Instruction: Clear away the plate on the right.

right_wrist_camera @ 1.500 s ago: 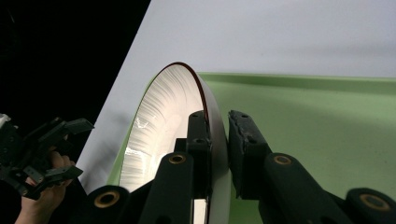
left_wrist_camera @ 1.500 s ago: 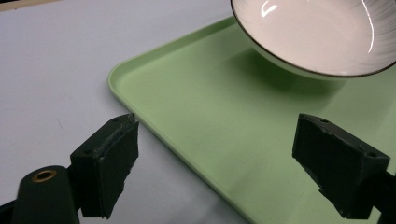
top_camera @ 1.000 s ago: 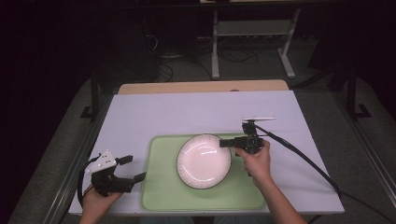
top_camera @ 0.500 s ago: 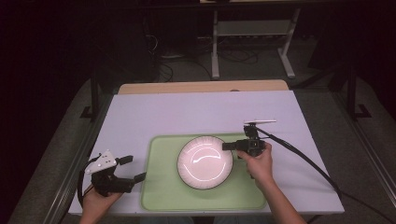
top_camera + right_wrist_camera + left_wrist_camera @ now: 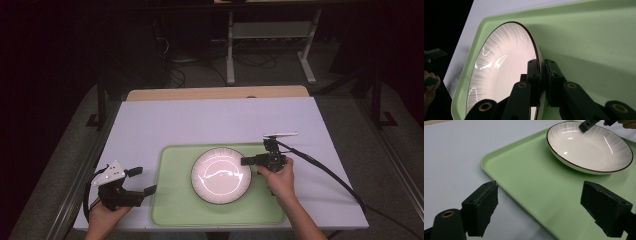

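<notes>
- A flat light green plastic tray (image 5: 175, 200) lies on the white table top (image 5: 200, 120), close to the edge where the person is.
- A round white bowl with thin lines inside and a dark rim (image 5: 221, 174) sits on the tray, a bit toward the tray's far side and near its middle.
- The right gripper (image 5: 248, 161) is at the bowl's right side. Its black jaws are pinched tight on the bowl's rim, one jaw inside the bowl and one outside.
- In the right gripper view the bowl (image 5: 506, 72) stands between the two jaws of the right gripper (image 5: 541, 75), and the tray (image 5: 599, 45) is behind it.
- A black cable (image 5: 325, 172) runs from the right gripper across the table, away from the tray to the right.
- The left gripper (image 5: 141, 181) is off the tray, just beside the tray's left edge, well apart from the bowl. Its jaws are spread wide and hold nothing.
- In the left gripper view the left gripper (image 5: 539, 212) points over the tray's near corner (image 5: 524, 182). One jaw is over the white table and the other is over the green tray.
- In that view the bowl (image 5: 594, 147) is farther along the tray, and the tip of the right gripper (image 5: 587, 125) touches the bowl's far rim.
- A brown wooden strip (image 5: 215, 93) runs along the far edge of the table, well apart from the tray.
</notes>
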`<act>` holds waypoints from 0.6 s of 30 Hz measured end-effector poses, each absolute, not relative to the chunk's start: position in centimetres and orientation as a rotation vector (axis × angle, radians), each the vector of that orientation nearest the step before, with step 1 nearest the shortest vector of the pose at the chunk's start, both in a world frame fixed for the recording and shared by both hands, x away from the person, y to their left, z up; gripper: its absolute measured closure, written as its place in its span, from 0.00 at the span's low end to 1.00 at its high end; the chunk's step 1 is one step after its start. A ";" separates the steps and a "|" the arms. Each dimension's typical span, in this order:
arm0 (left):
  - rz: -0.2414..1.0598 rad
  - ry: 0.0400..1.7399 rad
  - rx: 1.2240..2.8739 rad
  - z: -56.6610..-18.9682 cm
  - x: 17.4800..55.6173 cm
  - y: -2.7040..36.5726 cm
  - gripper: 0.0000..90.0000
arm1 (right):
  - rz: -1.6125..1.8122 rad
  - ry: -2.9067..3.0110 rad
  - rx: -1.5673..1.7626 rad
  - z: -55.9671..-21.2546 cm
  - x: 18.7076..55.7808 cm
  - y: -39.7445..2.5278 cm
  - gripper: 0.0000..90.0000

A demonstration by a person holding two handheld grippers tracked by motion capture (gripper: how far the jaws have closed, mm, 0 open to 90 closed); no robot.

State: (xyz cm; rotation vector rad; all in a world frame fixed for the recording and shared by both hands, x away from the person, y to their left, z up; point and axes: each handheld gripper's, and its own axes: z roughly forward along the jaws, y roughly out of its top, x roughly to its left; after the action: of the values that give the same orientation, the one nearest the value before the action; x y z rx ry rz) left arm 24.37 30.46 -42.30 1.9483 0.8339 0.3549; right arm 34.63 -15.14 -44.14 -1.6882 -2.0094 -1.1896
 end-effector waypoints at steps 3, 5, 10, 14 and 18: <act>0.356 0.834 1.950 -42.3 24.4 30.5 0.16 | -1.186 -2.014 -1.694 -44.1 34.4 -15.1 0.92; 0.354 0.833 1.951 -42.3 24.4 30.5 0.16 | -1.191 -2.020 -1.689 -44.1 34.2 -15.0 0.92; 0.354 0.832 1.952 -42.3 24.4 30.4 0.16 | -1.187 -2.027 -1.686 -44.2 33.8 -14.8 0.92; 0.354 0.833 1.948 -42.3 24.4 30.4 0.16 | -1.177 -2.019 -1.687 -44.4 33.5 -14.6 0.92; 0.357 0.829 1.952 -42.3 24.4 30.4 0.16 | -1.177 -2.018 -1.687 -44.5 33.4 -14.4 0.92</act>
State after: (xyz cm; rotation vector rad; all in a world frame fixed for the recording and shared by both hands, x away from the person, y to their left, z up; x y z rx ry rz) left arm 24.39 30.42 -42.29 1.9524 0.8295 0.3571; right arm 33.39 -14.35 -44.54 -1.6871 -2.0182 -1.1773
